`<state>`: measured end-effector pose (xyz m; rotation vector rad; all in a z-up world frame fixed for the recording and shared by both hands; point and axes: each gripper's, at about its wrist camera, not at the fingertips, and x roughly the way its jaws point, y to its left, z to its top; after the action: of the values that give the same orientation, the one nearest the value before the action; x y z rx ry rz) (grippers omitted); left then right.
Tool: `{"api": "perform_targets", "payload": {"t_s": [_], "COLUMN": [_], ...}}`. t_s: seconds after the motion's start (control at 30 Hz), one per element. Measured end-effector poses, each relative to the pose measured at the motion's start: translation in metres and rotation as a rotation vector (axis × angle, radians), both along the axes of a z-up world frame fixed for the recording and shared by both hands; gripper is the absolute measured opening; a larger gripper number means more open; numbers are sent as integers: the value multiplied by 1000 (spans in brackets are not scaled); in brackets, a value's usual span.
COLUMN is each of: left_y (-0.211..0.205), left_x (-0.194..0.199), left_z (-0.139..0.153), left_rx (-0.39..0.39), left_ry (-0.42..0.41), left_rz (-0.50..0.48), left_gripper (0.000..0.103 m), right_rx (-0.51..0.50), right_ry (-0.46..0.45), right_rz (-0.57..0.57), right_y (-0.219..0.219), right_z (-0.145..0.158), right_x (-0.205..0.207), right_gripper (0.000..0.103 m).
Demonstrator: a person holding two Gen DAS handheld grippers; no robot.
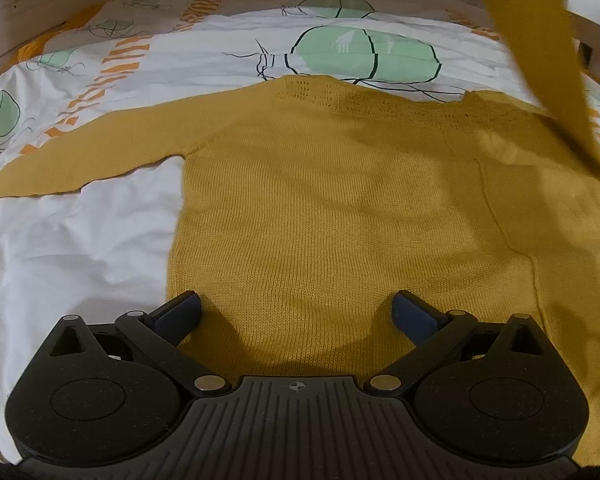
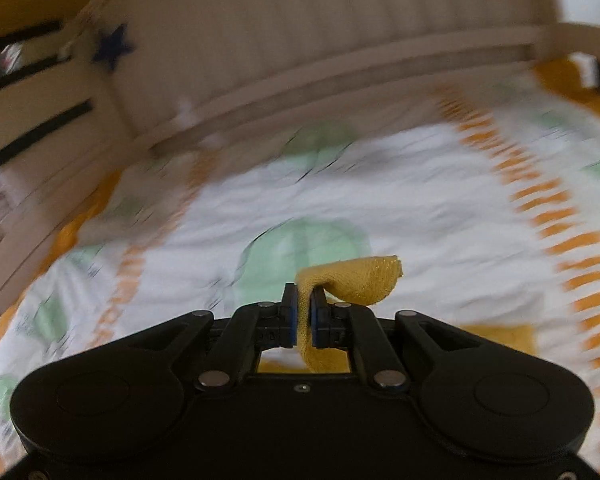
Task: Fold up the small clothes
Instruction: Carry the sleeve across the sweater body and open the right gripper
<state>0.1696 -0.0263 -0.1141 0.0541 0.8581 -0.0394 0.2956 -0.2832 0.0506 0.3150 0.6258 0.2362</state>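
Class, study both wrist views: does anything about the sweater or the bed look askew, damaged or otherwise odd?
No damage shows. The mustard sweater lies flat on the patterned duvet, but unevenly: one sleeve is lifted, pinched in the shut right gripper, the other sleeve still spread out. The left gripper hovers open.

Matt ribbed-knit mustard sweater (image 1: 320, 200) on creased printed cotton duvet (image 1: 80, 240); pale wooden bed frame (image 2: 300, 40).

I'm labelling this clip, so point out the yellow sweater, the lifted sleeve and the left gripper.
yellow sweater (image 1: 320, 200), left wrist view, flat knitted body
lifted sleeve (image 2: 356, 280), right wrist view, cuff past the closed jaws
left gripper (image 1: 296, 312), left wrist view, gap between fingertips
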Motion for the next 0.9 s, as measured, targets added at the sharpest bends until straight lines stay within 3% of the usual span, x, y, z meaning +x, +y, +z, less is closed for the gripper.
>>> {"api": "perform_targets", "payload": {"t_s": [0.13,0.33,0.4,0.43,0.53,0.6,0.73,0.8,0.9], "left_y": [0,1,2,3,7,10,18,16,10], "left_x": [0,1,2,3,7,10,15,21,39], "left_z": [0,1,2,2,6,10,28,40,56], "left_rx": [-1,-8,-15,-19,-42,-66,-127,-126,-99], "left_ry": [0,3,10,16,44,60,47,22,-7], "left_rz": [0,-4,-7,-9,-15,-13,-13,-26,-64], "left_gripper": [103,103,103,103,102,101,100,100,100], "right_rx": [2,-13,-17,-25,-68,-117,-236,-272,-274], "right_ry": [60,84,62,45,7,-9,-16,-3,36], "right_rz": [102,197,194,180,116,66,-14,-43,-52], "right_y": [57,102,97,93,72,54,35,28,24], "right_z": [-38,-74,-78,-77,-75,-78,-90,-98,-106], "right_x": [4,-19,-28,-32,-42,-56,-80,-92,-101], "right_gripper": [13,27,57,61,66,78,86,93,93]}}
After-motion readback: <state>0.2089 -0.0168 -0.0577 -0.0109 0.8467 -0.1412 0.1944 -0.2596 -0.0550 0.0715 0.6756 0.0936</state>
